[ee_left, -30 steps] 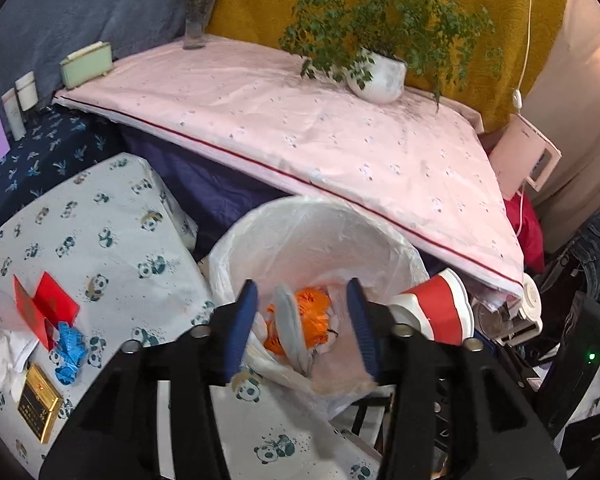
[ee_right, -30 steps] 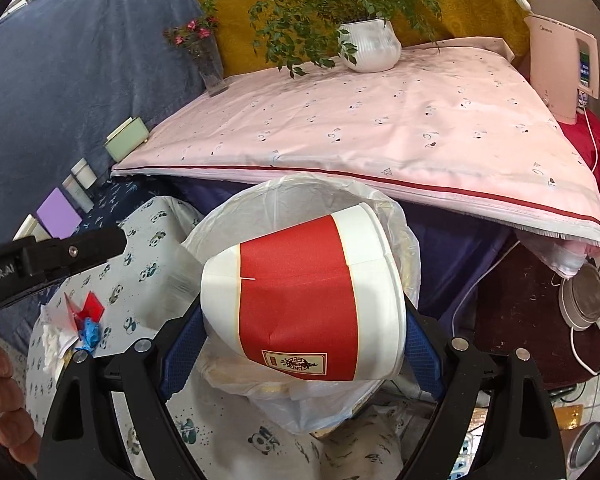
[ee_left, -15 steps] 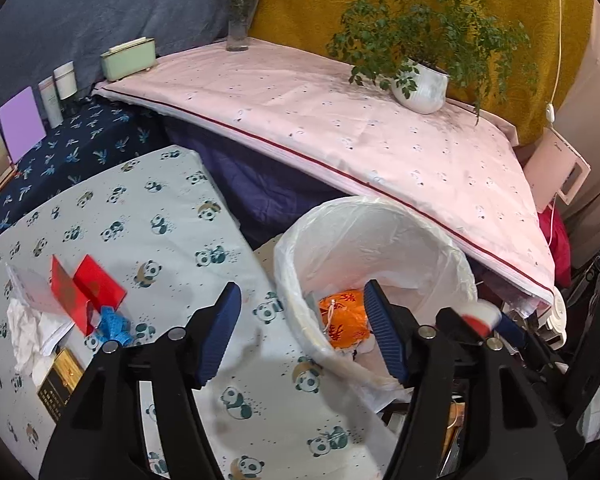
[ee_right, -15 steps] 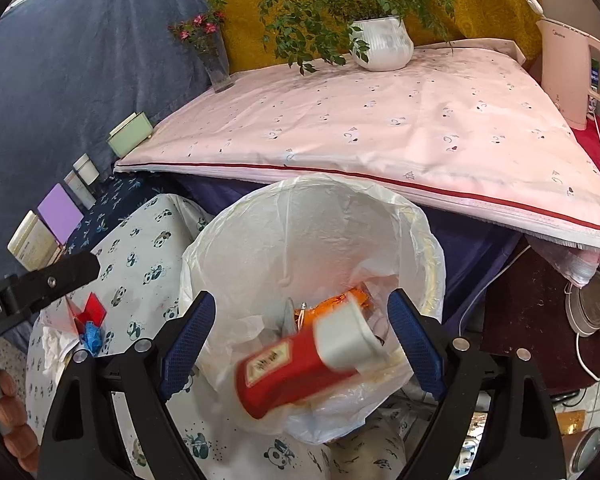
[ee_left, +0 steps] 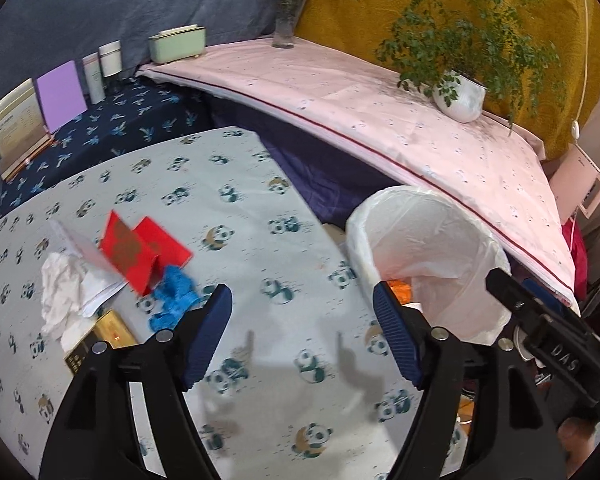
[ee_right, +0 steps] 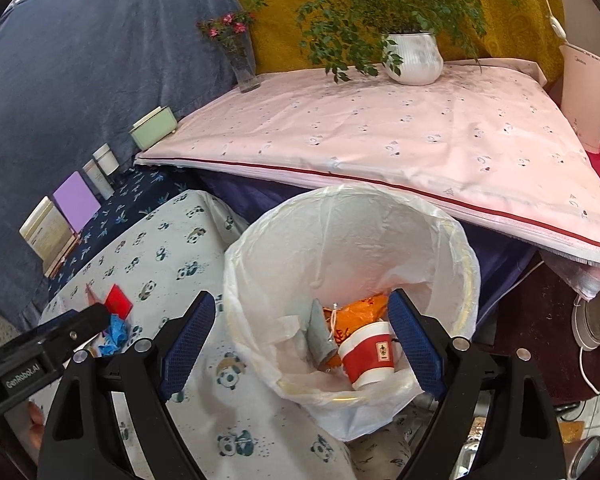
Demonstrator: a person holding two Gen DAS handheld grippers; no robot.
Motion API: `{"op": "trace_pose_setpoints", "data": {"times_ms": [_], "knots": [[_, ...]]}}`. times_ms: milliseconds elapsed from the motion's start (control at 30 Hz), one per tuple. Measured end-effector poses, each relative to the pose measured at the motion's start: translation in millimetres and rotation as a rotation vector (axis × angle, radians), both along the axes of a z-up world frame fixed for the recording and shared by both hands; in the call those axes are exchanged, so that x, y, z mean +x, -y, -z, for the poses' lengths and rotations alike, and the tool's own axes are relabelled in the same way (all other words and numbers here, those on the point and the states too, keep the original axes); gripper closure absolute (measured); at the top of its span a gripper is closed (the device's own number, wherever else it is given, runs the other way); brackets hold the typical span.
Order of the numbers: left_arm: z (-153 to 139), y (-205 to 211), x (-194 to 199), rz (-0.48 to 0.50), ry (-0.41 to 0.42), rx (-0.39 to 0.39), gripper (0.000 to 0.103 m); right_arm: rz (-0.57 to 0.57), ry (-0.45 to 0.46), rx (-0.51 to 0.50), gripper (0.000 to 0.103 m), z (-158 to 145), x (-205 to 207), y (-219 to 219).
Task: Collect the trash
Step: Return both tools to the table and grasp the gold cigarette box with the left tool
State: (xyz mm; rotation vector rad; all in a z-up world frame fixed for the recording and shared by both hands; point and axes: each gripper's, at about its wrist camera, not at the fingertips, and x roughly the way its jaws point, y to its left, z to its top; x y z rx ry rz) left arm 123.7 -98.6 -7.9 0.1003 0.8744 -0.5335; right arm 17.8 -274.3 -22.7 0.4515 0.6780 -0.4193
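A panda-print cloth covers the table point(ee_left: 260, 208) before you. At left centre of your left view lie crumpled white tissue point(ee_left: 58, 288), red envelopes point(ee_left: 140, 248) and a blue scrap point(ee_left: 176, 300). Your left gripper point(ee_left: 302, 336) has just been spreading its fingers, nothing between them. In your right view, your right gripper point(ee_right: 300, 344) stands spread over the lined bin point(ee_right: 452, 240); the red-and-white cup point(ee_right: 370, 356) lies inside.
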Motion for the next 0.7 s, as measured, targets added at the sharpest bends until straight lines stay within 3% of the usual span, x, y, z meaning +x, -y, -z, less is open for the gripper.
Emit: {"op": "trace_pose_setpoints", "data": {"times_ms": [400, 700], "knots": [[23, -92, 6, -0.153, -0.009, 0.052, 0.028, -0.147, -0.029, -0.01, 0.019, 2, 28, -74], [43, -144, 6, -0.208, -0.006, 0.122, 0.024, -0.261, -0.059, -0.012, 0.019, 10, 52, -129]]}}
